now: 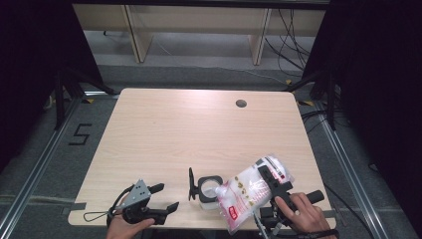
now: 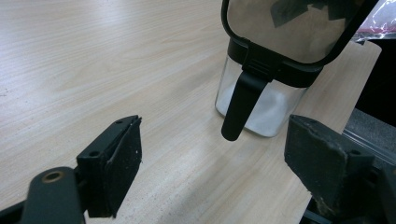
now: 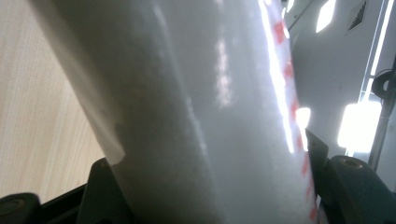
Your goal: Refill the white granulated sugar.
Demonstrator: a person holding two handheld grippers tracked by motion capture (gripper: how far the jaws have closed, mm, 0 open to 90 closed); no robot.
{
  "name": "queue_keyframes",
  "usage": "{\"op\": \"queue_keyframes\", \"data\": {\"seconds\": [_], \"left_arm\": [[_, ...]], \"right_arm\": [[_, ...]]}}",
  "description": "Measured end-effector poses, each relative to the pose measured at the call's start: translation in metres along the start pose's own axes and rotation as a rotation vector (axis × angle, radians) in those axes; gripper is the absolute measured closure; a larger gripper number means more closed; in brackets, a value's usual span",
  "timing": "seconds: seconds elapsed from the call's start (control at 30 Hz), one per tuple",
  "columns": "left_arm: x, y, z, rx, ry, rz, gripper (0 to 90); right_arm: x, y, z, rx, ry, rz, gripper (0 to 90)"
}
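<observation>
A small clear jar [image 1: 209, 191] with a black rim stands near the table's front edge, its lid [image 1: 191, 183] flipped up on the left. In the left gripper view the jar [image 2: 261, 102] holds some white powder. My left gripper [image 1: 165, 196] rests on the table to the jar's left, open and empty [image 2: 215, 172]. My right gripper [image 1: 268, 181] is shut on a clear plastic bag [image 1: 249, 194] of white powder with red print. The bag is tilted, its lower corner over the jar's mouth. In the right gripper view the bag [image 3: 201, 116] sits between both jaws.
The pale wooden table [image 1: 199, 129] has a round cable hole [image 1: 241, 103] at the back right. The jar and both grippers sit close to the front edge. Dark curtains flank the table, and wooden shelving [image 1: 199, 30] stands behind it on the grey floor.
</observation>
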State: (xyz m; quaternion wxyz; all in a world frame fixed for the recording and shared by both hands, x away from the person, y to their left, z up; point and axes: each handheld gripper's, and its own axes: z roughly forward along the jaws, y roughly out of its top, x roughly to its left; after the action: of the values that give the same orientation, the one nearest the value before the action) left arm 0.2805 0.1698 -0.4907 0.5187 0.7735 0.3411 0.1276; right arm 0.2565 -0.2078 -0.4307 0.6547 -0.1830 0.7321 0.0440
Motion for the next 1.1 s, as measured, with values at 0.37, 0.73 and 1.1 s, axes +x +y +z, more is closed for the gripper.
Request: {"op": "queue_keyframes", "data": {"seconds": [0.37,0.73,1.1], "left_arm": [[-0.001,0.0,0.0,0.002,-0.004,0.005,18.4],[0.0,0.0,0.0,0.004,-0.004,0.006,18.4],[0.0,0.0,0.0,0.003,-0.004,0.003,18.4]], "right_arm": [[0.004,-0.001,0.003,-0.005,0.025,0.01,42.1],[0.009,0.001,0.005,-0.021,0.02,-0.013,42.3],[0.009,0.002,0.004,-0.01,0.025,0.005,42.4]]}}
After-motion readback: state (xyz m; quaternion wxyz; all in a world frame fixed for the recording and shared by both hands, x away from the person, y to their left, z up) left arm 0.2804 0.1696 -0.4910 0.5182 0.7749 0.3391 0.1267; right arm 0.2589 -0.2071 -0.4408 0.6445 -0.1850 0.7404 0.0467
